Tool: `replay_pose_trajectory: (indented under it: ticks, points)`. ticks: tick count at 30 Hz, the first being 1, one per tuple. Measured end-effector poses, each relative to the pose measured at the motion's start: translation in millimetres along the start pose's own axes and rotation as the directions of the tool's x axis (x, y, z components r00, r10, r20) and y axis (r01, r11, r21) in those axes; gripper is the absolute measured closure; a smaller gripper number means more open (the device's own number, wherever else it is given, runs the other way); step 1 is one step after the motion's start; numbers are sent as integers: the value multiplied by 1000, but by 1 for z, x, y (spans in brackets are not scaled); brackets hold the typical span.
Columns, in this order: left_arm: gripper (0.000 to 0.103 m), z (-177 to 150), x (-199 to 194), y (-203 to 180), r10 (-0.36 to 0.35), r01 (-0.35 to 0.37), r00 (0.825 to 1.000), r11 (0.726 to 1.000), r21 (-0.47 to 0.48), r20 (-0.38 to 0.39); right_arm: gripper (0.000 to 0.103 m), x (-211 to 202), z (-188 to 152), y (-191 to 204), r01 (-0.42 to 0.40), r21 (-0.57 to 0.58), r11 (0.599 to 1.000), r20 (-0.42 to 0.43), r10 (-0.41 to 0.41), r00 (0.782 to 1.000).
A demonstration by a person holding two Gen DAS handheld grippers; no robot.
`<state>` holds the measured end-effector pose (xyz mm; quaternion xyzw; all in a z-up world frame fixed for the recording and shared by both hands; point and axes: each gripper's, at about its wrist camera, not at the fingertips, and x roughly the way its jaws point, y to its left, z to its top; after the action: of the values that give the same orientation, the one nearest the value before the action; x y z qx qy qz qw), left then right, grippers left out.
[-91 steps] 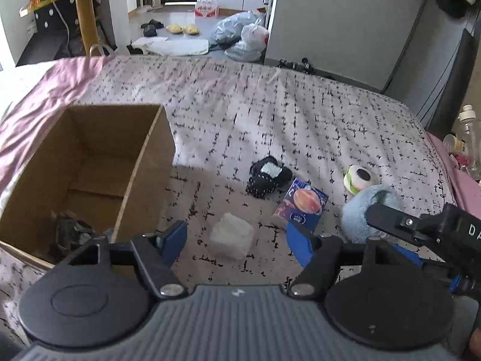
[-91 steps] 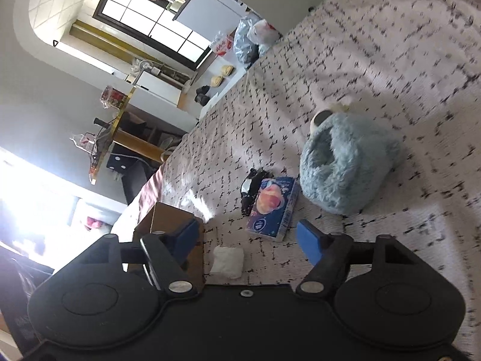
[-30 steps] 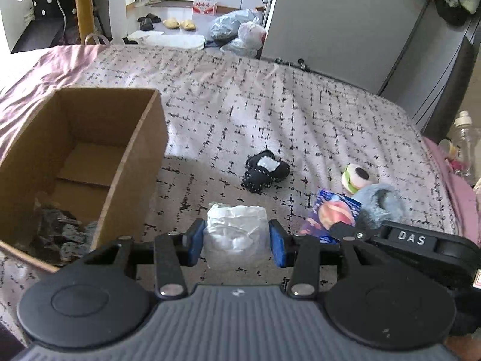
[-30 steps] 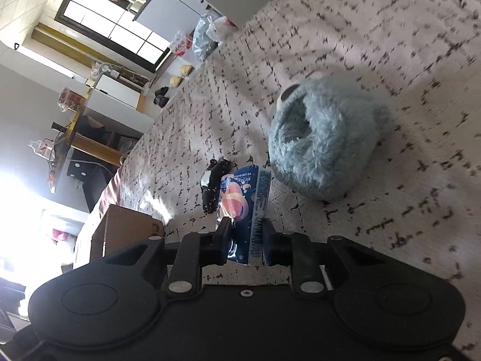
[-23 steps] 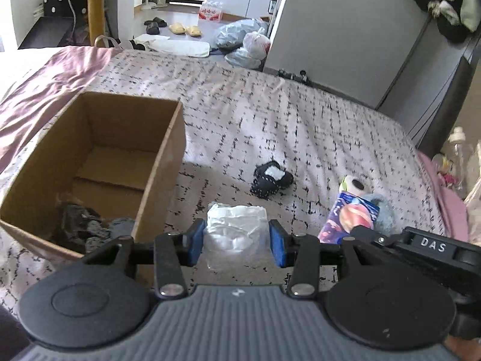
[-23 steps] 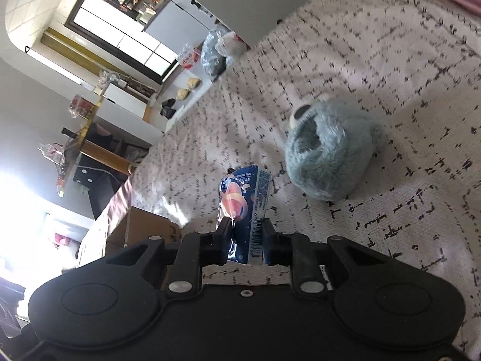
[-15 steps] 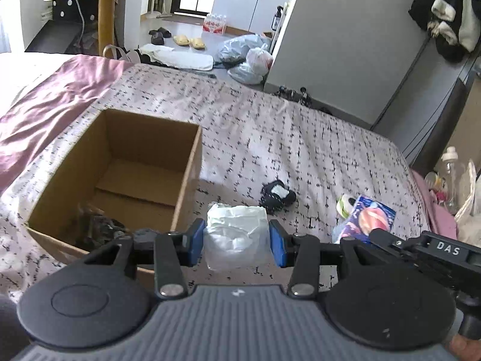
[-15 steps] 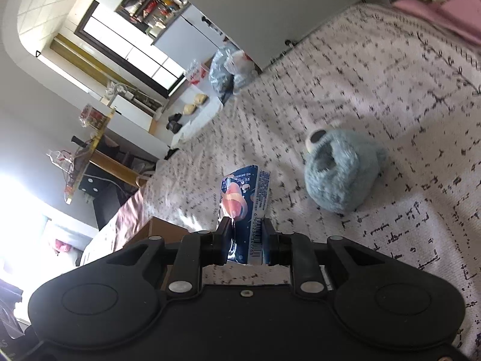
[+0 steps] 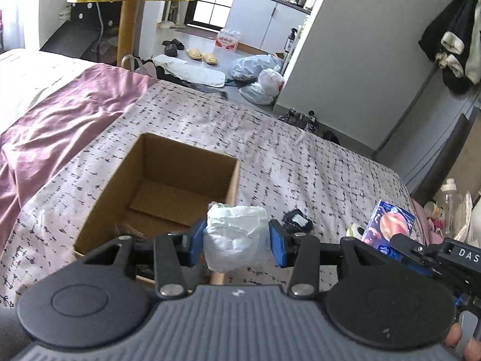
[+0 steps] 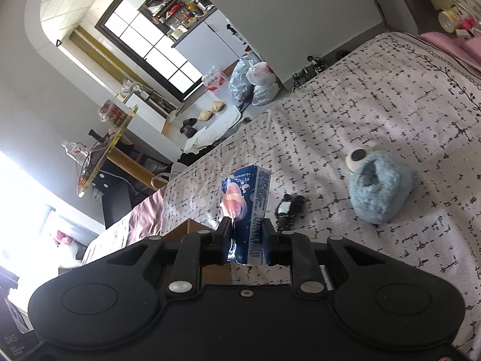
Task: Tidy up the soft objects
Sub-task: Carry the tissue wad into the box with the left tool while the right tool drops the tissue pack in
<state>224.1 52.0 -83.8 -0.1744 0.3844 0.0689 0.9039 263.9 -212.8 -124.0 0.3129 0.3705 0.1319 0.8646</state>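
- Soft objects: a white packet (image 9: 236,236) and a blue pack (image 10: 248,210) are each held in the air over the bed (image 9: 300,162); a blue plush (image 10: 381,189) and a small black item (image 10: 290,209) lie on the bed.
- The left gripper (image 9: 237,242) pinches the white packet by its two sides, with its blue fingers (image 9: 195,240) pressing in on the crinkled wrap. The packet bulges between them, so it looks light and squashy.
- In the left view the box (image 9: 233,177) sits at about 11 o'clock from the packet, open at the top, with something dark in its near corner.
- The right gripper (image 10: 246,246) is closed on the blue pack, gripping its lower end across the narrow sides. The pack stands upright above the fingers and looks light, with a slick printed film that could slip.
- In the right view the plush lies at 2 o'clock from the pack, and the black item is between them, just beside the pack.
- Judgement: the plush is bulky and yielding, so a hold on a fold of its fur or its rim would suit best. The black item is small and is best pinched across its middle.
- Both held things seem bound for the box.
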Motion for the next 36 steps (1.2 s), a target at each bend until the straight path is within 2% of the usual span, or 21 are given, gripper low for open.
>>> replay_pose_trajectory:
  ticks: [9,14,17,31,36]
  points:
    - [59,18,2,31,-4,4,1000,999,-36,10,82,10,-4,36,-18,-53,998,-13,17,1000]
    - [59,29,11,49,-8,8,1000,999,-47,10,82,24,-14,55,-17,-99,995,-45,12,999]
    - [59,34,16,59,-6,6,1000,999,-51,9,82,32,-19,62,-50,-84,995,-80,44,996]
    - [58,33,55,99,2,-11,996,995,-98,-90,82,73,-49,96,-42,-138,989,-171,18,985]
    - [55,35,52,110,-2,-12,995,992,-127,-103,82,83,-56,107,-56,-150,987,-200,25,979]
